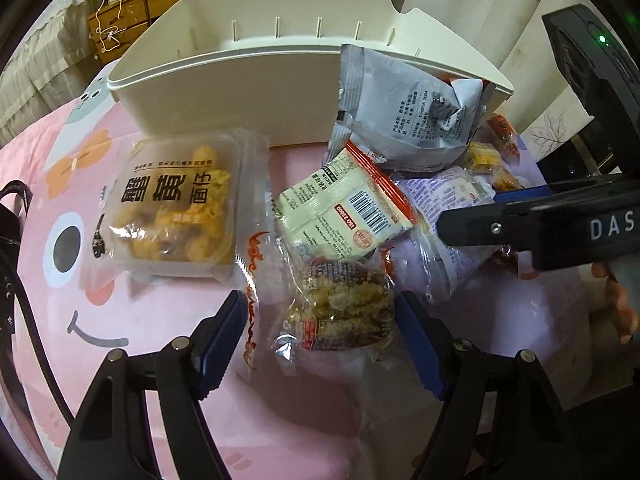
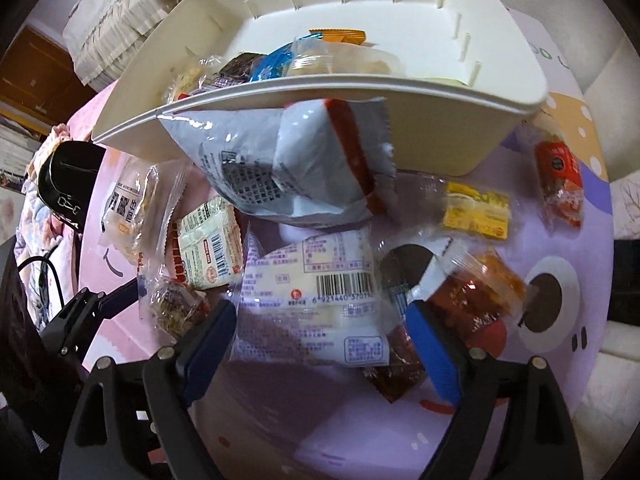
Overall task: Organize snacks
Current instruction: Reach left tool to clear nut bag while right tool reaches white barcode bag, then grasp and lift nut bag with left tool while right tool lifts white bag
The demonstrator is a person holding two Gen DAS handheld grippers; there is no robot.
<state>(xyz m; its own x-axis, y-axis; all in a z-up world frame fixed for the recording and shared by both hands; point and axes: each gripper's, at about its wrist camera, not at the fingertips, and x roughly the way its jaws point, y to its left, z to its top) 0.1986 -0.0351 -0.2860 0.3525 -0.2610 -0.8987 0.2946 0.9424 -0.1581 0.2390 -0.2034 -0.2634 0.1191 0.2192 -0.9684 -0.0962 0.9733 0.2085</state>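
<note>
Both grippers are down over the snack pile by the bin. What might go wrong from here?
1. The left gripper straddles a clear cracker packet that overlaps the barcode packet; closing may drag both.
2. The right gripper is open over the purple-print packet, with a red snack at its right finger.
3. The grey bag leaning on the white bin may slide.

1 cream bin, approx 9 snack pkts loose on the printed cloth, several more pkts in the bin, count unclear, 2 grippers
</note>
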